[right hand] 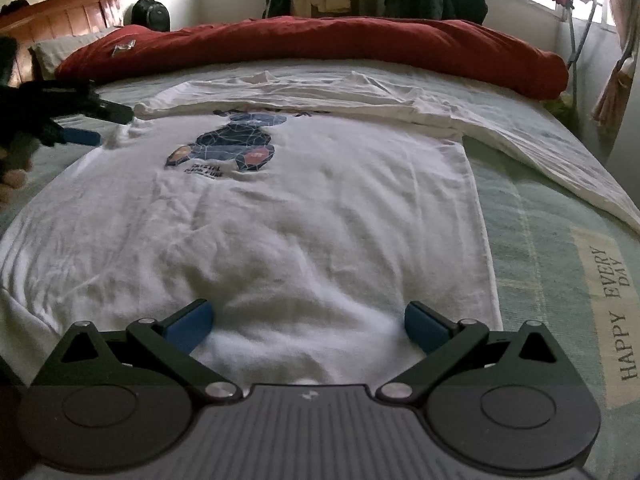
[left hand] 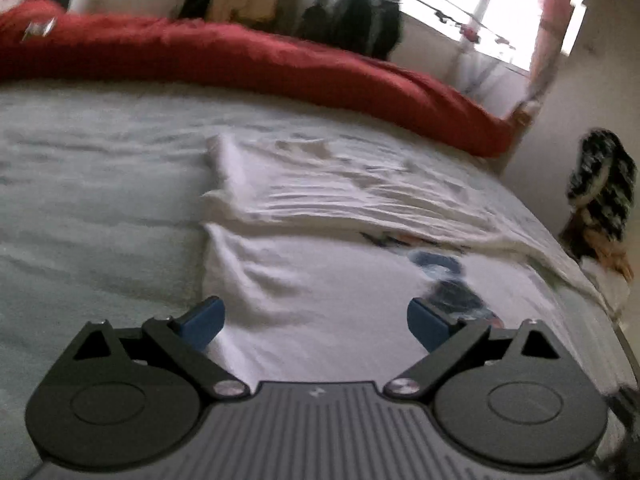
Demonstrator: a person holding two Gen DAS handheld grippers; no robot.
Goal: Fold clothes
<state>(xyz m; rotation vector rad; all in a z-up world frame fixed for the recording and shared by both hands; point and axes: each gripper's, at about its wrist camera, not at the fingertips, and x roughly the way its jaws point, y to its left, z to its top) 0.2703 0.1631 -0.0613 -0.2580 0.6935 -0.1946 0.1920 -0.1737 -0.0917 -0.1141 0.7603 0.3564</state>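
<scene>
Both grippers spread wide, nothing held, over the shirt.

My left gripper and right gripper hover with jaws apart above the white T-shirt, lying flat on the green bedsheet, print up, far side folded over; red duvet behind.

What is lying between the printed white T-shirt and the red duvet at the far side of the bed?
In the right wrist view, another white garment lies between the printed T-shirt and the red duvet.
</scene>
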